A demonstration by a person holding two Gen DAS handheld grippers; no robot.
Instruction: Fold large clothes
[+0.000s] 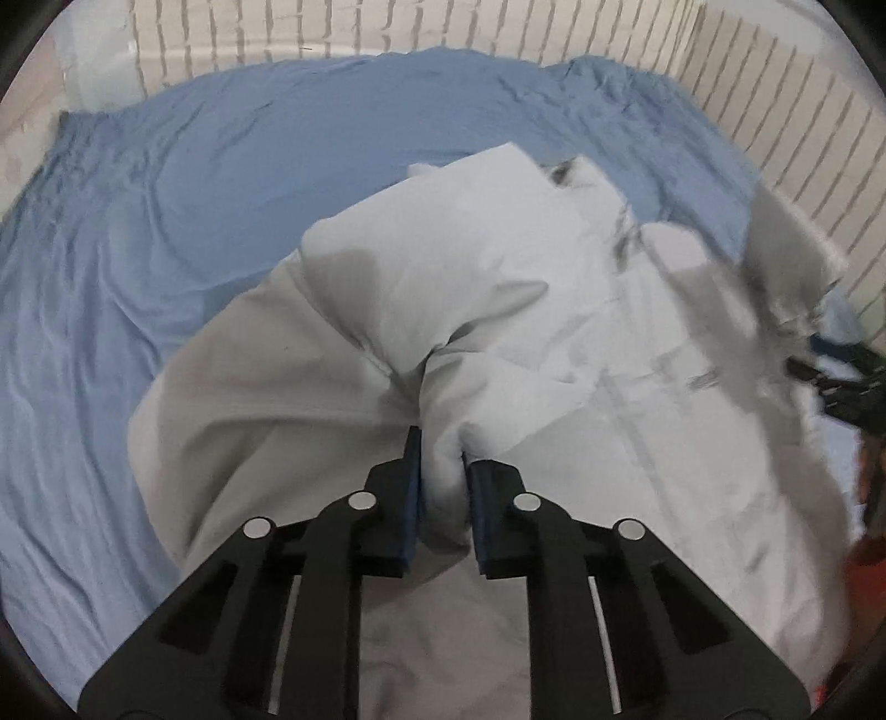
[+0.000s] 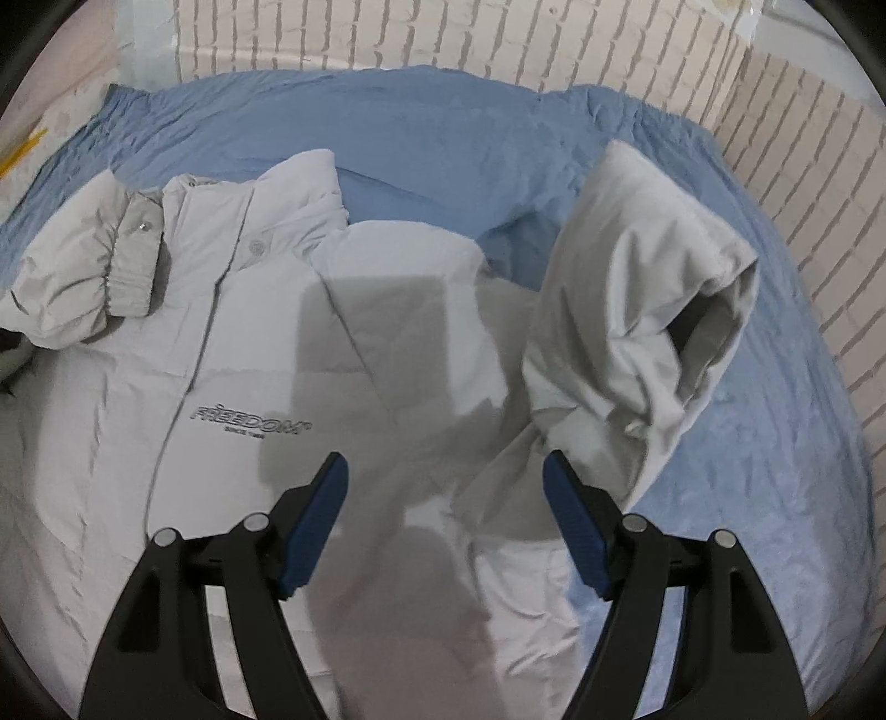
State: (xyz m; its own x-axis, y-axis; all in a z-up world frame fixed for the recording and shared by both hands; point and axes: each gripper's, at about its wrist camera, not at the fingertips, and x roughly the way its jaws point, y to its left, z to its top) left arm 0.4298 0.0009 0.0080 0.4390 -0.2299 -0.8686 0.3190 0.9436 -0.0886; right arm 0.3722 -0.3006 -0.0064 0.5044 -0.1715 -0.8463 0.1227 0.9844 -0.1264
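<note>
A pale grey puffer jacket (image 2: 238, 343) with a dark "FREEDOM" print (image 2: 252, 426) lies front up on a blue bed sheet (image 2: 421, 122). One cuffed sleeve (image 2: 88, 277) lies folded over its collar side at the left. The other sleeve (image 2: 637, 310) is bunched up at the right, its open cuff facing right. My left gripper (image 1: 443, 471) is shut on a gathered fold of the jacket (image 1: 421, 310), and the cloth bulges up beyond the pads. My right gripper (image 2: 446, 459) hangs open over the jacket's lower front, with nothing between its fingers.
A pale brick-patterned wall (image 2: 498, 39) runs along the far and right sides of the bed. Bare blue sheet (image 1: 111, 277) spreads to the left of the jacket and behind it. A blurred dark shape (image 1: 847, 382) shows at the right edge of the left wrist view.
</note>
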